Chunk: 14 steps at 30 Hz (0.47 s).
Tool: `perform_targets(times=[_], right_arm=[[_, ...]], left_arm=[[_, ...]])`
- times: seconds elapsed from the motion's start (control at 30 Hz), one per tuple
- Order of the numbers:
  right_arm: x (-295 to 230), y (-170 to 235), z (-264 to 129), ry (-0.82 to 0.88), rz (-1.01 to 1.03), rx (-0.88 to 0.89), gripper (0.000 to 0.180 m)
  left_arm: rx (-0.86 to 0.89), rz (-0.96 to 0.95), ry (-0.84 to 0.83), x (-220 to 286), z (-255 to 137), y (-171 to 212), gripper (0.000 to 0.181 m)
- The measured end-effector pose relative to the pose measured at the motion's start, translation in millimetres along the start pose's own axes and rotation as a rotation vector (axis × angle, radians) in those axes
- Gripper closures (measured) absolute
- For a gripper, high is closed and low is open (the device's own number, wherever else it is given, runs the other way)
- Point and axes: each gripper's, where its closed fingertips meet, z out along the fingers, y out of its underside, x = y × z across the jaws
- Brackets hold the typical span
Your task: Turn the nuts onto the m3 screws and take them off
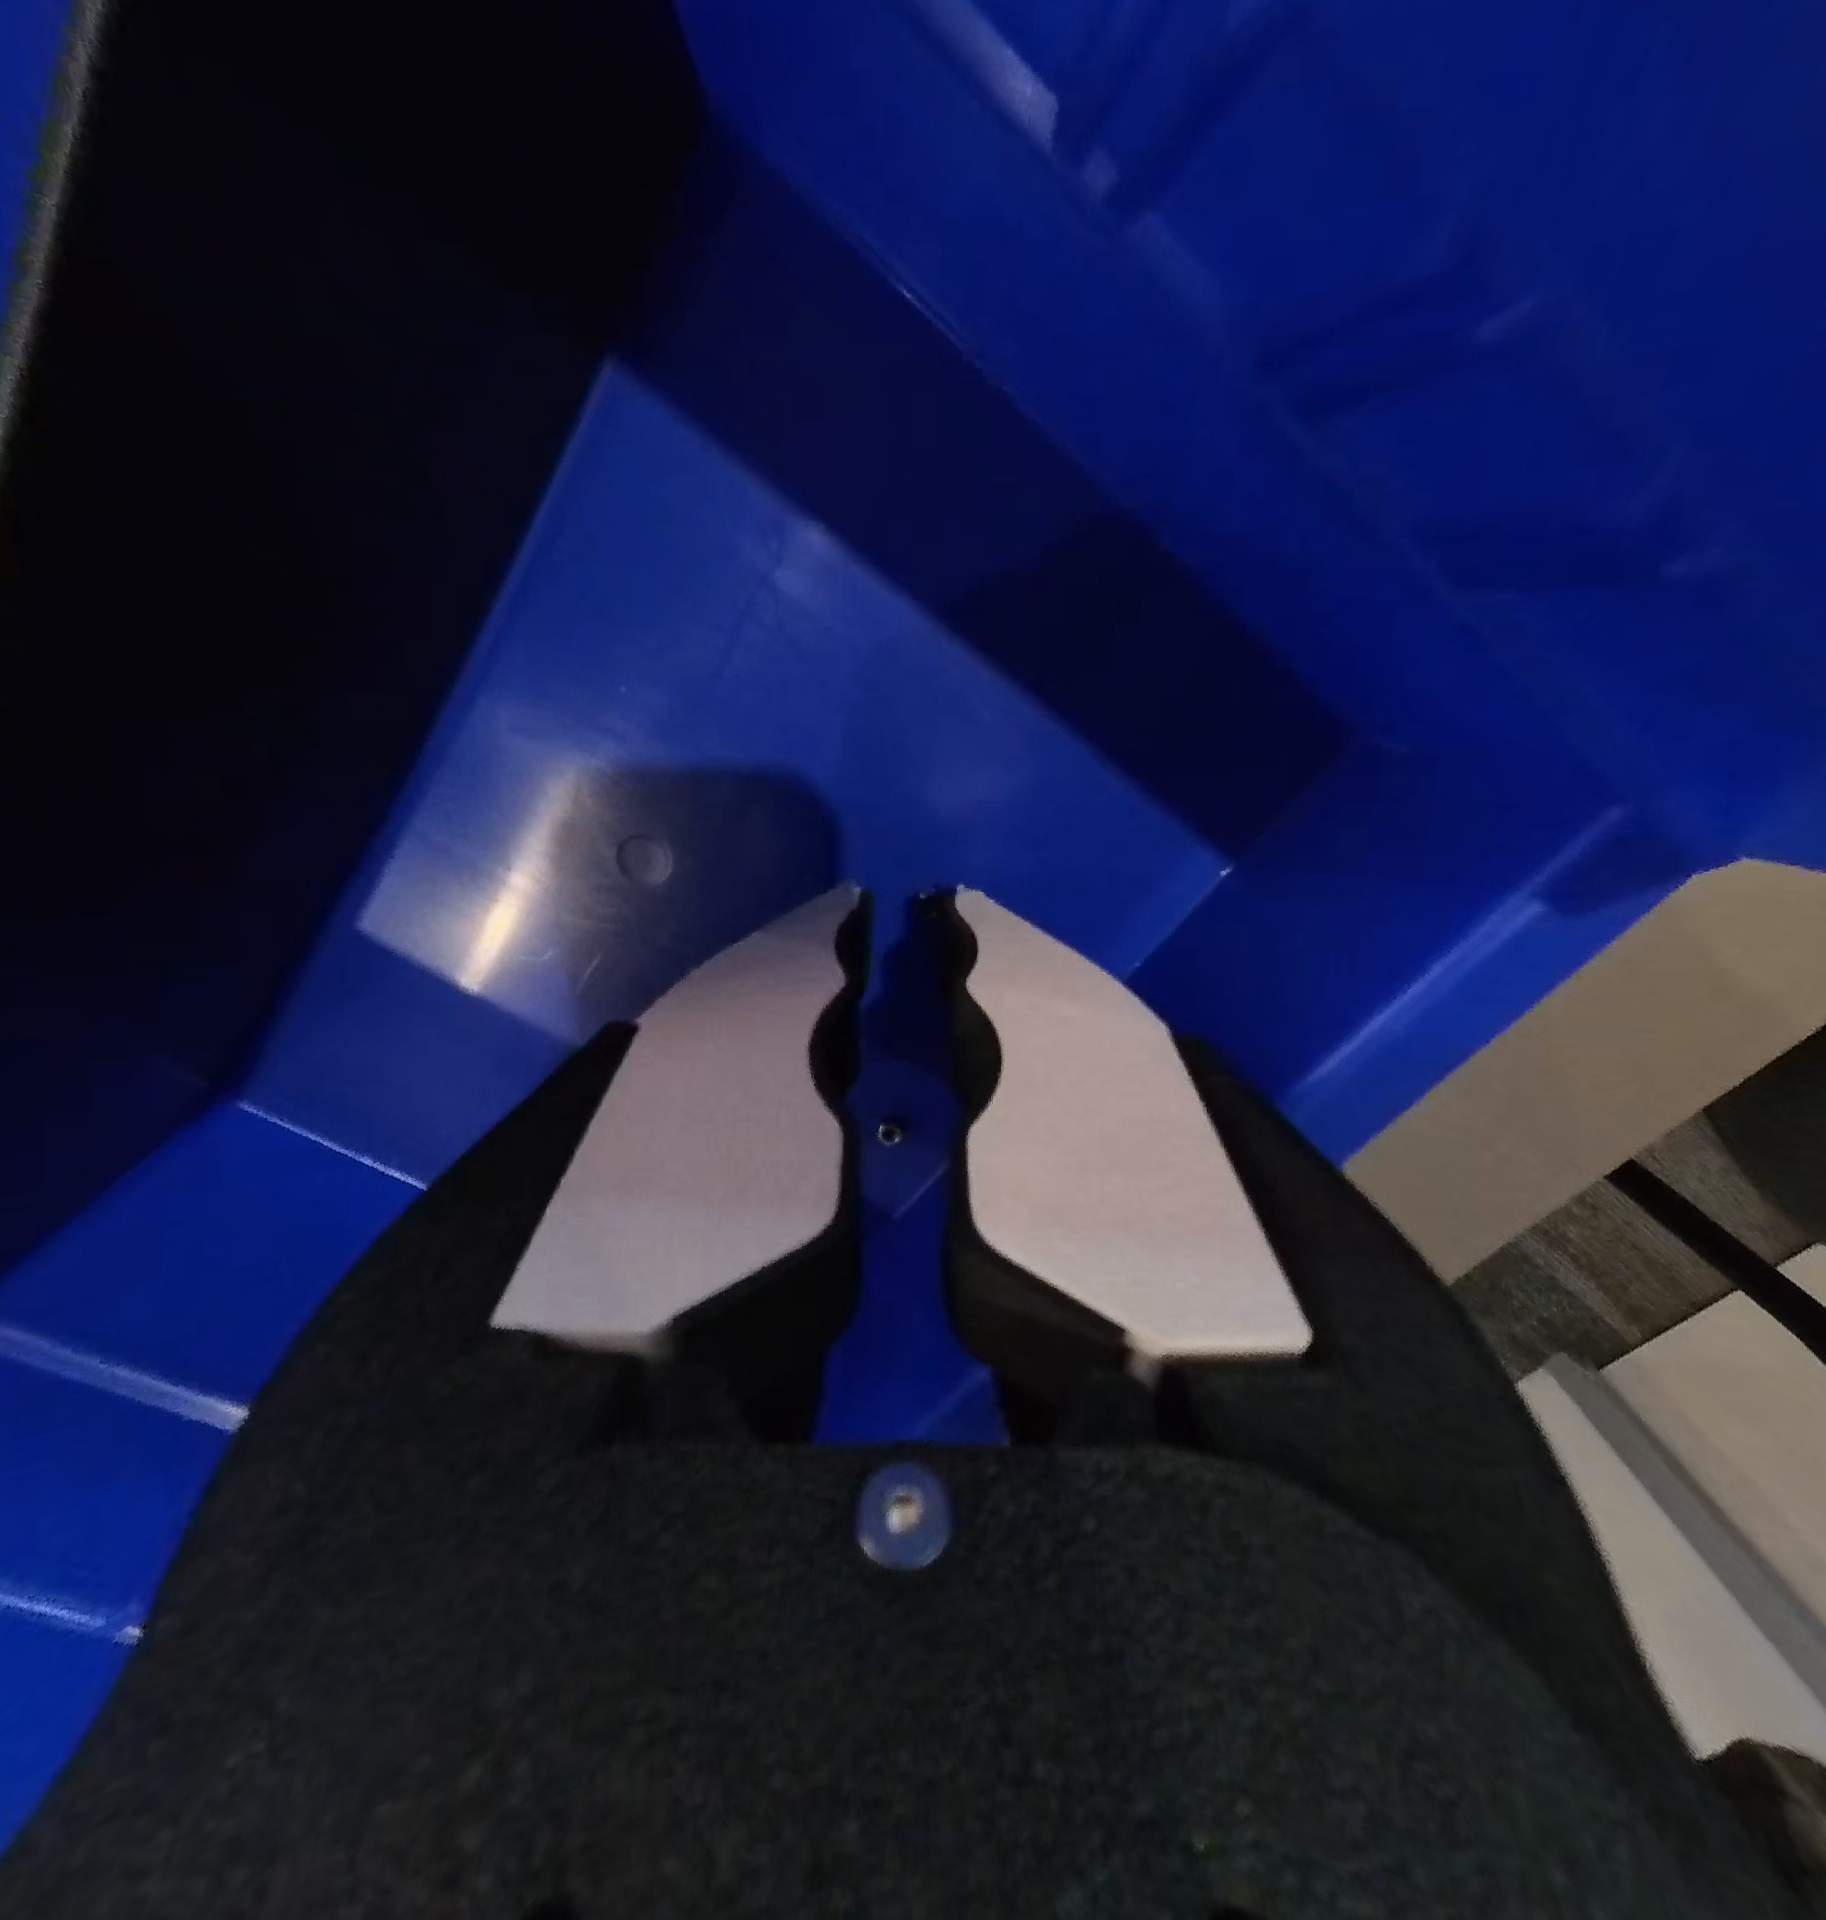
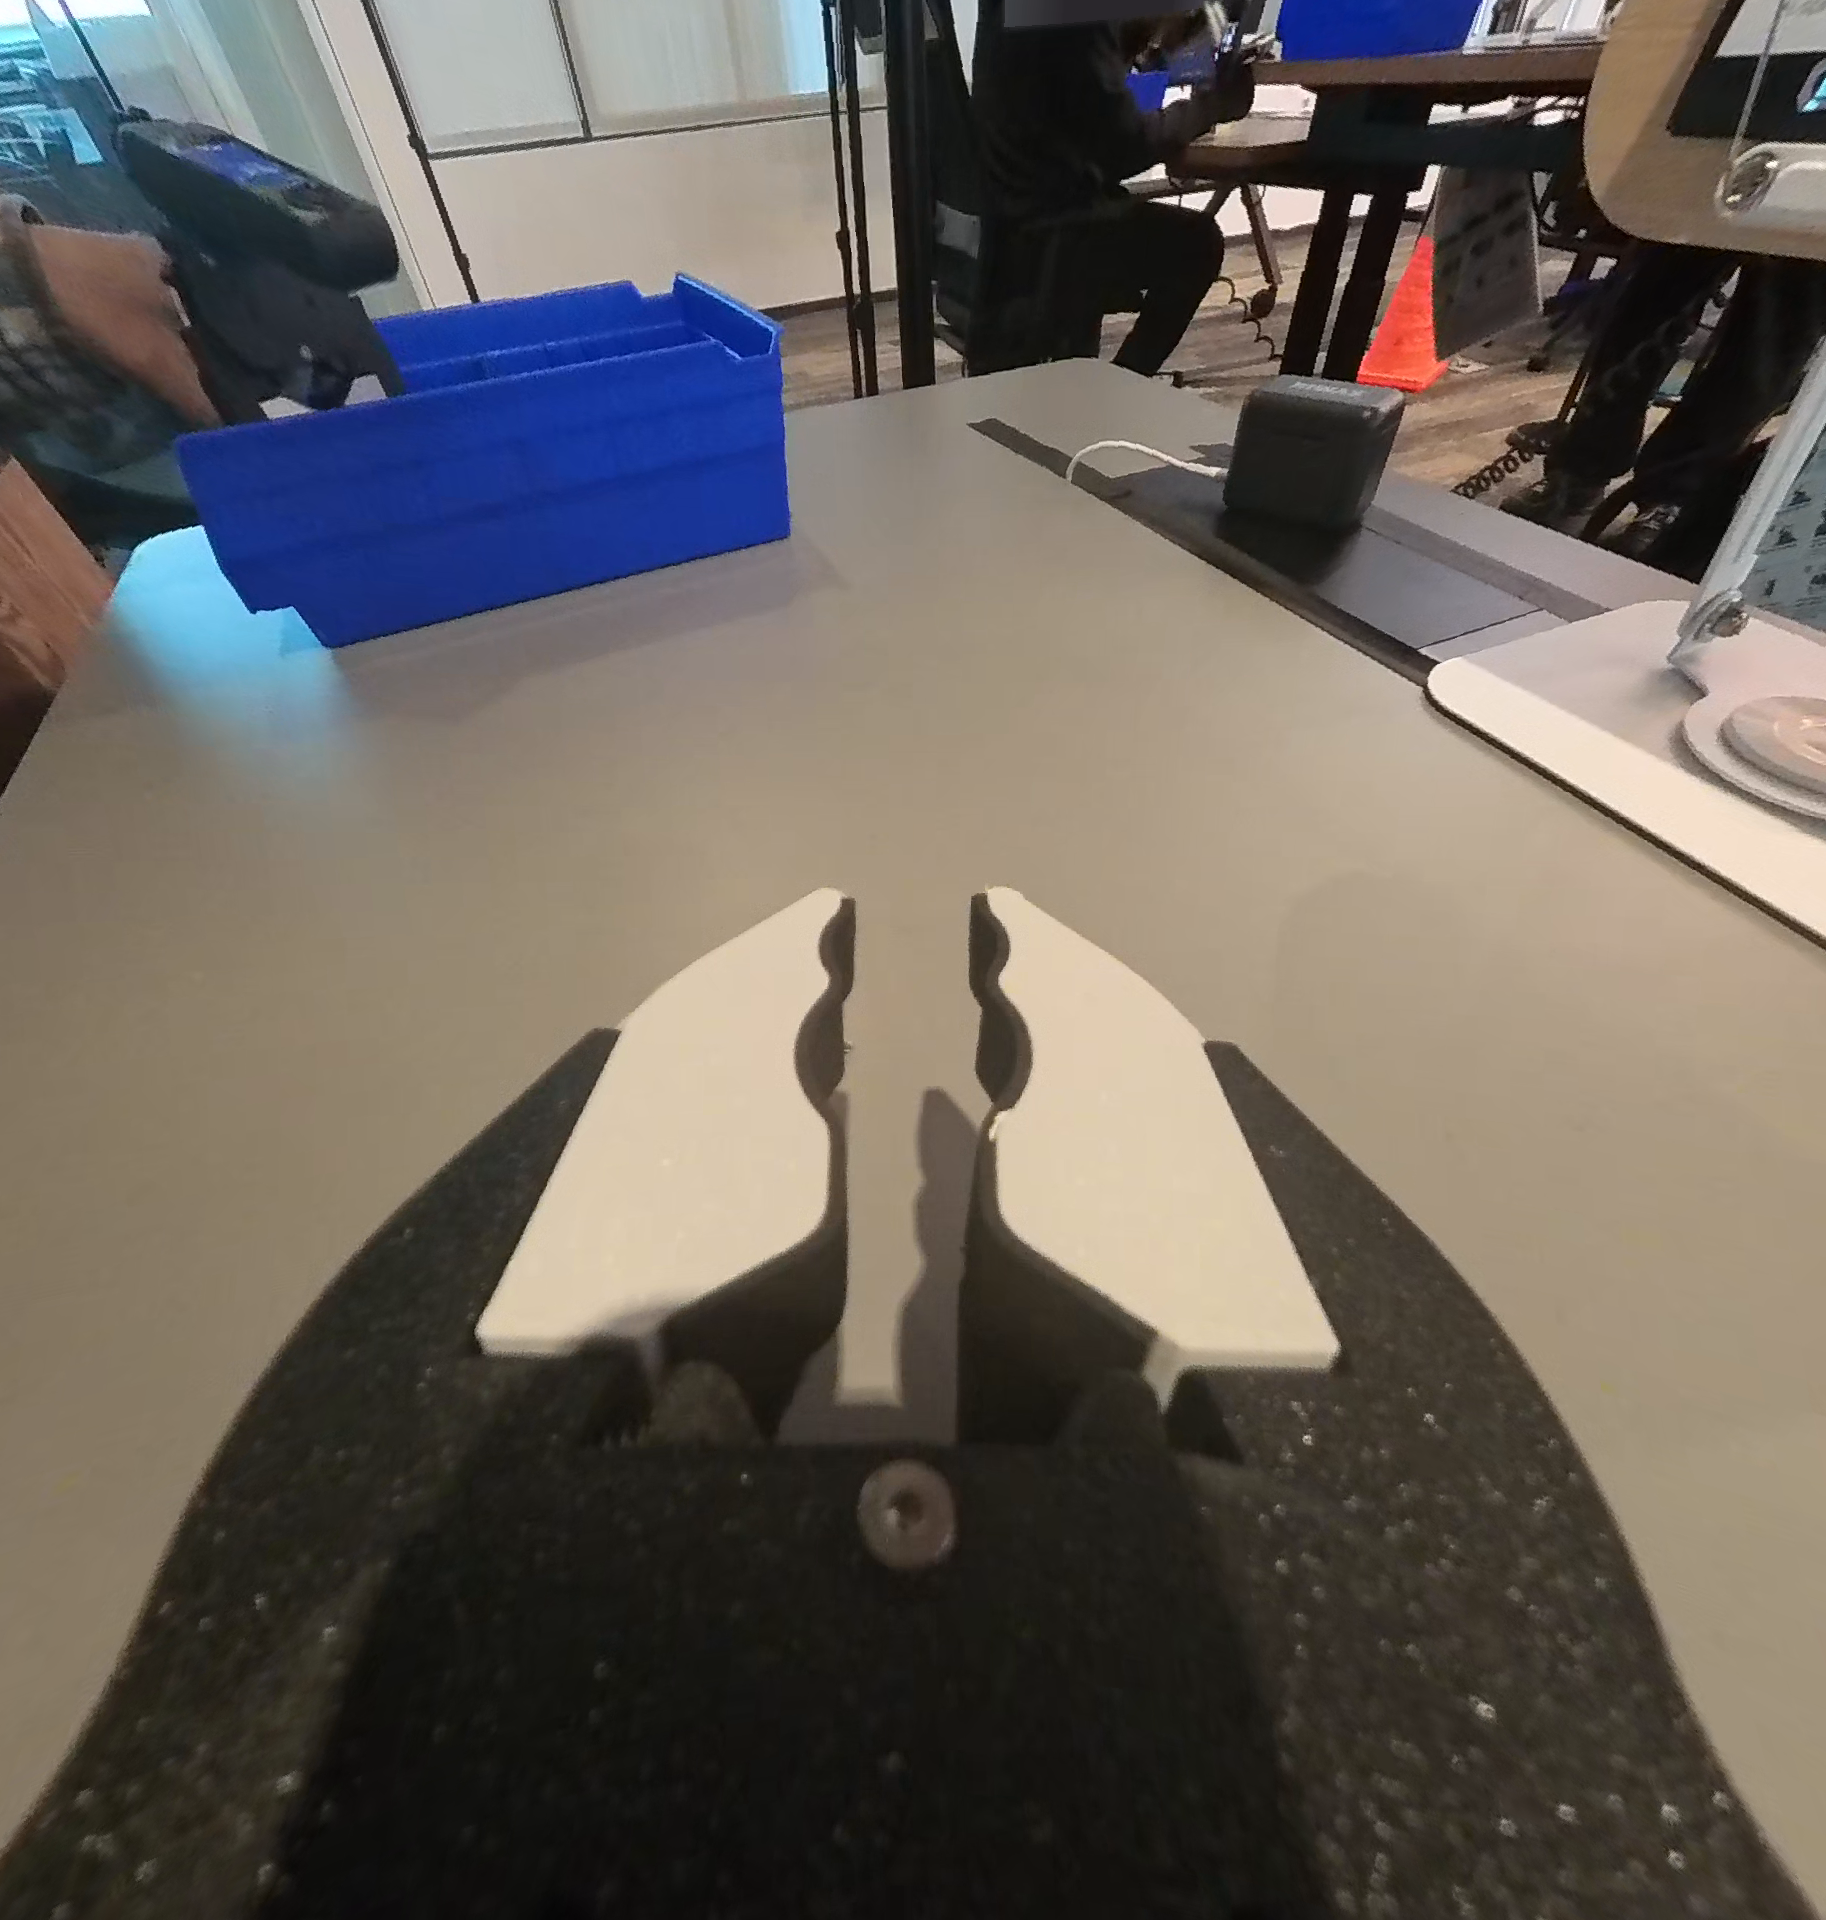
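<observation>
Left tongs: narrowly parted, empty, deep in bin.
Nut: on bin floor, between fingers.
Right tongs: parted, empty, over desk.
Tip: lower, centre, pinch gently.

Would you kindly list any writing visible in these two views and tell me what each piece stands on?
Dark cube: small marking on its top, too blurred to read.
Printed sheet in stand: print too small to read.
Blue bin: no writing visible in either view.
</observation>
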Motion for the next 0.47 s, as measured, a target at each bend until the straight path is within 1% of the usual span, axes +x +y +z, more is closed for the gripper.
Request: perform_targets(times=[0.03, 0.2, 0.4, 0.47], right_arm=[[-0.1, 0.2, 0.1, 0.001, -0.001, -0.002, 0.159], [-0.4, -0.9, -0.1, 0.002, -0.003, 0.002, 0.159], [-0.3, -2.4, -0.7, 0.001, 0.001, 0.010, 0.159], [-0.7, -3.8, -1.4, 0.000, 0.001, 0.017, 0.160]], left_arm=[[-0.001, -0.001, 0.000, -0.2, 0.1, -0.1, 0.169], [-0.004, -0.001, 0.017, 2.2, 1.0, 0.2, 0.176], [0.008, -0.003, 0.019, 2.7, 1.2, -0.4, 0.176], [0.019, 0.002, 0.007, 0.9, -0.4, -1.2, 0.181]])
